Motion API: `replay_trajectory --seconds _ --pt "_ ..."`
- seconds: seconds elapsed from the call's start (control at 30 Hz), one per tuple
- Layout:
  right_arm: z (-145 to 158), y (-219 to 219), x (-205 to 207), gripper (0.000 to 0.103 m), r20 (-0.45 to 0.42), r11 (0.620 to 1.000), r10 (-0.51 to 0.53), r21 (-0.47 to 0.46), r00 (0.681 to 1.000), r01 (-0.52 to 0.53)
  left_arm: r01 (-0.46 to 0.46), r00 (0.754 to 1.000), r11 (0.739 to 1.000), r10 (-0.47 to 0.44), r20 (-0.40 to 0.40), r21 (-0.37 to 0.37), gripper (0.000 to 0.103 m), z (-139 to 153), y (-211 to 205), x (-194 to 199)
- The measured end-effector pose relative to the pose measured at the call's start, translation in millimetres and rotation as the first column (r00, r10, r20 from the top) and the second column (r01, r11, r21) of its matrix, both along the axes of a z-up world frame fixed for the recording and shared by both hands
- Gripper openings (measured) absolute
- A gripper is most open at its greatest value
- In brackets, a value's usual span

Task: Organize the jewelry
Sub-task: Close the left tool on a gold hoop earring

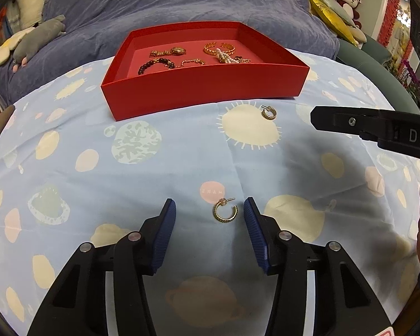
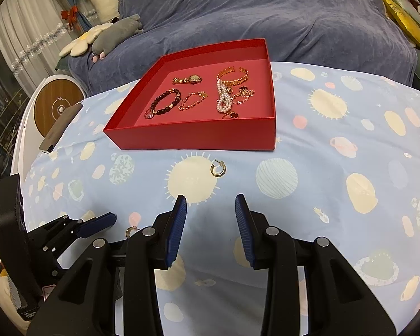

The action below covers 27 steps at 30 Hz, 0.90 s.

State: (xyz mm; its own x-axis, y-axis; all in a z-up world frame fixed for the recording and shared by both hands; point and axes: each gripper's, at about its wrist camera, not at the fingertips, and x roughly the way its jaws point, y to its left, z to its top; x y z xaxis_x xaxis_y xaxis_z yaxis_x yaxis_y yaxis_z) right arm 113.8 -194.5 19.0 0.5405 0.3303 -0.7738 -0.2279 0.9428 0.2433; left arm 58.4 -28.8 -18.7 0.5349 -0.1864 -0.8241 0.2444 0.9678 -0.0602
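A red tray (image 1: 198, 92) (image 2: 193, 137) holds a watch, bracelets, a pearl strand and rings. Two gold hoop earrings lie on the blue planet-print cloth. The near earring (image 1: 224, 210) lies between the tips of my open left gripper (image 1: 209, 210); it shows partly behind a finger in the right wrist view (image 2: 130, 231). The far earring (image 1: 268, 112) (image 2: 218, 167) lies just in front of the tray. My right gripper (image 2: 210, 204) is open and empty, a little short of the far earring. The left gripper's fingertip (image 2: 103, 219) shows at lower left.
The cloth (image 1: 126, 168) covers a round table. A purple-covered sofa (image 1: 182, 2) with plush toys stands behind it. A round wooden item (image 2: 57, 107) and a dark flat object (image 2: 60, 128) sit at the table's left edge. The right gripper's side (image 1: 378, 128) shows at right.
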Motion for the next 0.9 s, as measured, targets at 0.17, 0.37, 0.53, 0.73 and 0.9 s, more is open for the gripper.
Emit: replay_trajectory --seconds 0.17,0.37,0.53,0.73,0.9 --pt "-1 3 -1 0.035 -0.002 1.0 0.008 -0.005 1.0 -0.008 0.0 1.0 1.0 0.0 0.013 0.014 0.017 0 0 0" --pt "-3 6 0 0.035 -0.005 1.0 0.017 -0.008 1.0 -0.017 -0.006 1.0 1.0 0.006 0.007 -0.005 0.014 1 4 4" --pt "-5 9 7 0.035 -0.005 1.0 0.013 -0.02 1.0 -0.013 -0.033 0.999 0.999 0.033 -0.002 -0.035 0.014 5 12 13" --pt "-11 18 26 0.035 0.013 0.999 0.006 -0.039 1.0 -0.005 -0.092 0.996 0.994 0.093 0.013 -0.053 0.014 14 32 28" --pt "-22 26 38 0.035 0.024 0.997 0.009 -0.073 1.0 -0.007 -0.123 0.992 0.99 0.124 0.012 -0.073 0.014 16 43 36"
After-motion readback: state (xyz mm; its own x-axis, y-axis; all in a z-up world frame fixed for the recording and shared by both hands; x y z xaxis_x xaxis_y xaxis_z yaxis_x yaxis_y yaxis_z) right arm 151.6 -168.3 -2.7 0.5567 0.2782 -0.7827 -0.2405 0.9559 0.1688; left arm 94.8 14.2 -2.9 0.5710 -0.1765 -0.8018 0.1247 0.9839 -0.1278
